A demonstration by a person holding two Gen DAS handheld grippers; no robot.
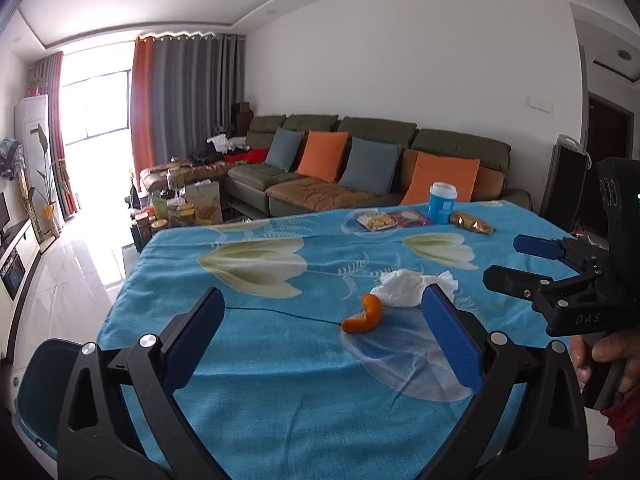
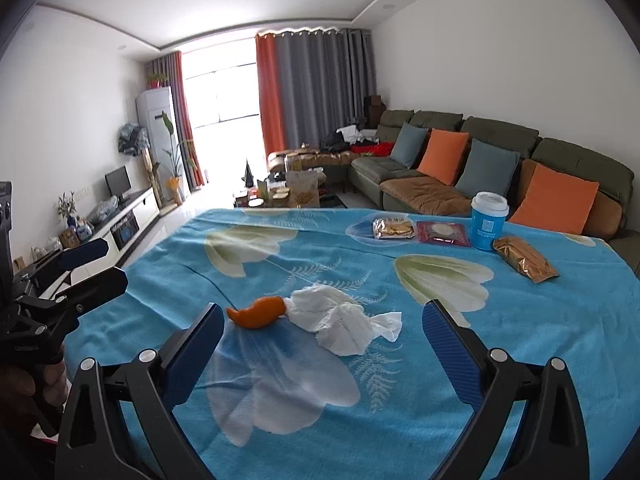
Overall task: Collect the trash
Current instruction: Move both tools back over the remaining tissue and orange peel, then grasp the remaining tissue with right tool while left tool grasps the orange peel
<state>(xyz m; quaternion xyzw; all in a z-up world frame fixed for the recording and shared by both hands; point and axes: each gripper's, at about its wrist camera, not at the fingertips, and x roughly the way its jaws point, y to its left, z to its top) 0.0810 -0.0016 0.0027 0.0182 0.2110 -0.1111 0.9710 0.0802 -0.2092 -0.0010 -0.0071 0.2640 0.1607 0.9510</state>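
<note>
1. My left gripper (image 1: pixel 320 328) hangs above the near part of the table, jaws spread wide, nothing between them.
2. My right gripper (image 2: pixel 322 336) is the same: jaws wide apart, empty, raised over the cloth.
3. In the left view I see the right gripper (image 1: pixel 520 264) off to the right side, held in a hand (image 1: pixel 608 364), its blue pads apart.
4. In the right view the left gripper (image 2: pixel 96 264) shows at the left edge, also parted.
5. The peel (image 1: pixel 362 315), an orange curl, lies on the blue flowered cloth (image 1: pixel 256 360) near the middle of the table.
6. The tissue (image 1: pixel 408 286), white and crumpled, lies just beside the peel on its right; from the right view the peel (image 2: pixel 258 312) and tissue (image 2: pixel 344 322) look to be touching.
7. Both lie ahead of my grippers, between the two of them, not gripped.
8. At the far edge stand a blue cup (image 2: pixel 489 221) with a white lid, a cracker pack (image 2: pixel 393 228), a red packet (image 2: pixel 443 233) and a gold wrapper (image 2: pixel 524 259), well apart from the peel.
9. A dark teal bin (image 1: pixel 40 392) sits below the table's near left corner in the left view.
10. Behind the table I see a sofa (image 2: pixel 500 136) with orange and grey cushions.
</note>
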